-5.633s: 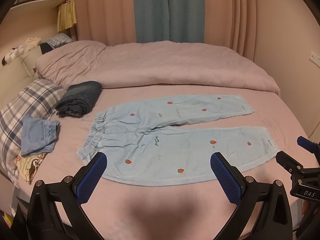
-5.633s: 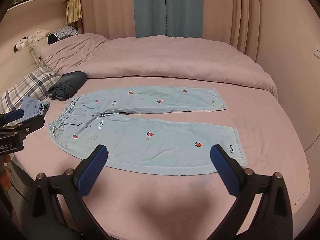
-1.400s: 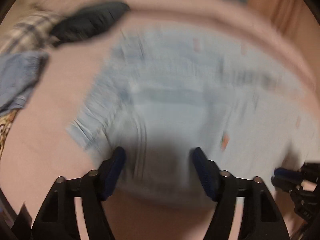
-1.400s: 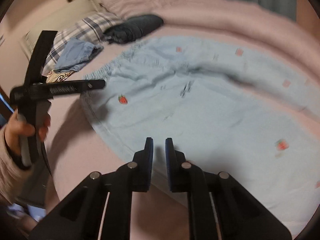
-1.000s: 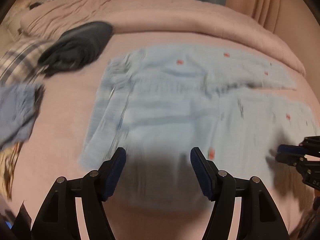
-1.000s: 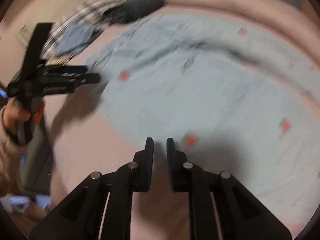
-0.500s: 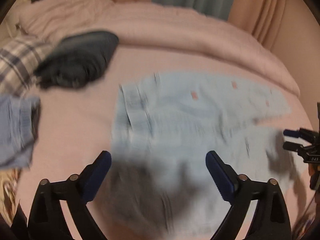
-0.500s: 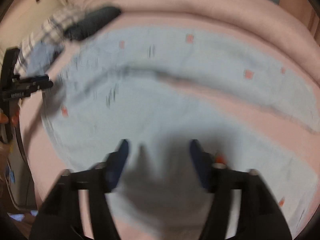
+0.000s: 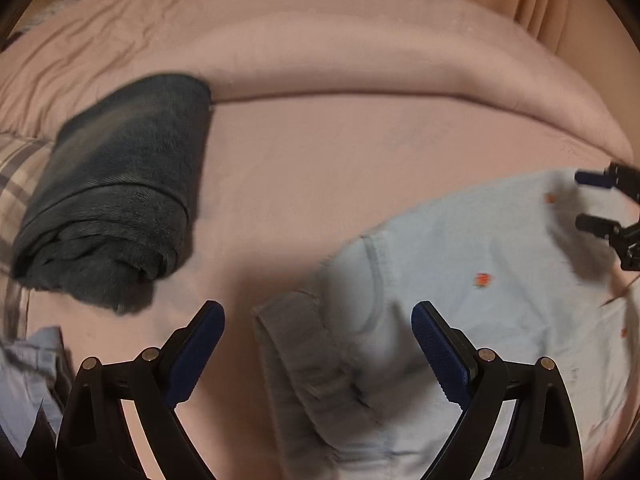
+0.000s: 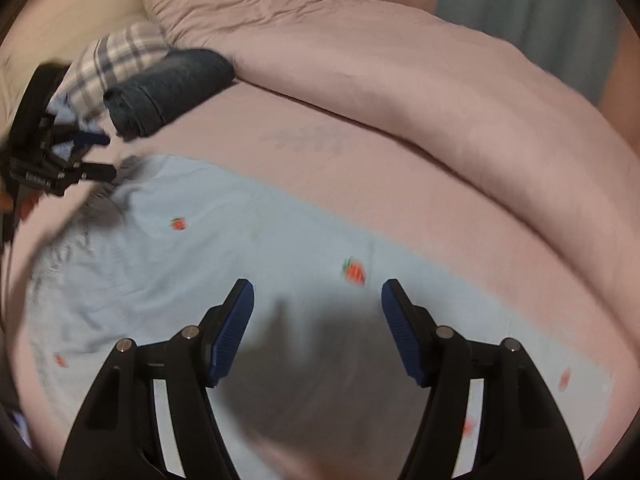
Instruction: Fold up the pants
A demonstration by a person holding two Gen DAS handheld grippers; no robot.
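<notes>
Light blue pants [image 9: 480, 248] with small red strawberries lie spread on the pink bed sheet [image 9: 304, 168]. My left gripper [image 9: 318, 344] hangs open above the far corner of their gathered waistband [image 9: 296, 364], which shows between the fingers, and nothing is gripped. My right gripper [image 10: 318, 320] stands open over a pant leg [image 10: 240, 248], close to a strawberry print, with only its shadow on the cloth. In the left wrist view the right gripper [image 9: 600, 204] is at the right edge. In the right wrist view the left gripper [image 10: 64, 168] is at the left, by the waistband.
A folded dark denim bundle [image 9: 116, 200] lies left of the waistband, against a plaid pillow [image 10: 116, 56]. Another pale blue garment [image 9: 28, 360] sits at the lower left. A thick pink duvet [image 10: 400, 80] is heaped along the far side.
The right jaws went from shut to open and the left jaws spread wider. Both grippers swept across the pants toward their far edge, the left one reaching the waistband corner.
</notes>
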